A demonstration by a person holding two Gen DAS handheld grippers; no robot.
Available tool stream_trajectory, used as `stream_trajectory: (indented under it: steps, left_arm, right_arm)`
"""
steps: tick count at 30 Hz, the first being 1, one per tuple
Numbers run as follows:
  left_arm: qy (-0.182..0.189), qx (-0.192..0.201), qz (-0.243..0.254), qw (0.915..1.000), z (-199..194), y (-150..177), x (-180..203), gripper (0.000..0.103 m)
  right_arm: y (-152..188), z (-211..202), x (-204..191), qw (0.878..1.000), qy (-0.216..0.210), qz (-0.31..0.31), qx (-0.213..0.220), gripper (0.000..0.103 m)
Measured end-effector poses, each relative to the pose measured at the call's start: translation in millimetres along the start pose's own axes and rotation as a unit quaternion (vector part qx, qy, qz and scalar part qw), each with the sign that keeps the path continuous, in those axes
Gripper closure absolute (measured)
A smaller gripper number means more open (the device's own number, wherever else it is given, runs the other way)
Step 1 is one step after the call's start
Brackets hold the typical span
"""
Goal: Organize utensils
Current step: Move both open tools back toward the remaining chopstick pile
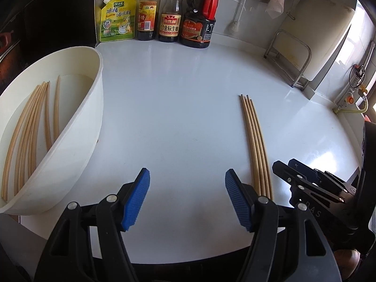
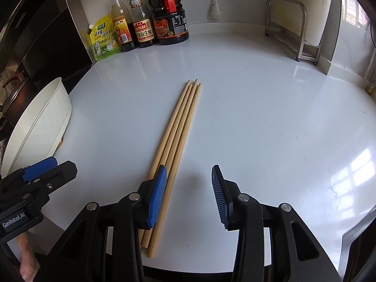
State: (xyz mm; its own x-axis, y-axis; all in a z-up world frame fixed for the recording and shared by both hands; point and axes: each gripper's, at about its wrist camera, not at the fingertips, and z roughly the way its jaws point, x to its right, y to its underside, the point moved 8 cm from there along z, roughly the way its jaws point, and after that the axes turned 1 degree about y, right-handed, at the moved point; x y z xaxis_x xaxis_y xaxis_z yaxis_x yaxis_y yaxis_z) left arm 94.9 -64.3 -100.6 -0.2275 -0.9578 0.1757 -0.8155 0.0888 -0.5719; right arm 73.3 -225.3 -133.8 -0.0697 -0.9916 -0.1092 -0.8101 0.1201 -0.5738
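Four wooden chopsticks [image 2: 175, 155] are laid side by side in a neat bundle on the white countertop [image 2: 258, 117], tips pointed toward the back wall. A bunch more chopsticks [image 1: 33, 127] can be seen lying loose inside the white tub [image 1: 77, 145] off to the left side, which is tipped at an angle in both views.

The left gripper [image 1: 186, 197] is held over bare counter between the tub and the bundle, its blue pads spread well apart with nothing caught between them. The right gripper [image 2: 189, 195] is parked just right of the bundle's near end, fingers also apart and empty; its left pad [image 2: 157, 195] is seen overlapping the sticks, though whether it's actually touching them can't be told from here.

Lined up along the back wall: a green-yellow seasoning pouch [image 1: 117, 18] and three sauce bottles [image 1: 170, 11]. A metal rack [image 2: 293, 28] is stood at the far right corner.
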Motion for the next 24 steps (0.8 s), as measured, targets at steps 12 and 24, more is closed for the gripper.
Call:
stream_trajectory:
  steps: [12, 24]
  left_arm:
    - [0.0, -0.007, -0.002, 1.0, 5, 0, 0, 0.036]
    - [0.019, -0.011, 0.026, 0.9994, 21, -8, 36, 0.034]
  right_arm:
    - [7, 11, -1, 0.999, 0.019, -0.026, -0.014, 0.064]
    - [2, 9, 31, 0.999, 0.039, -0.027, -0.004, 0.064]
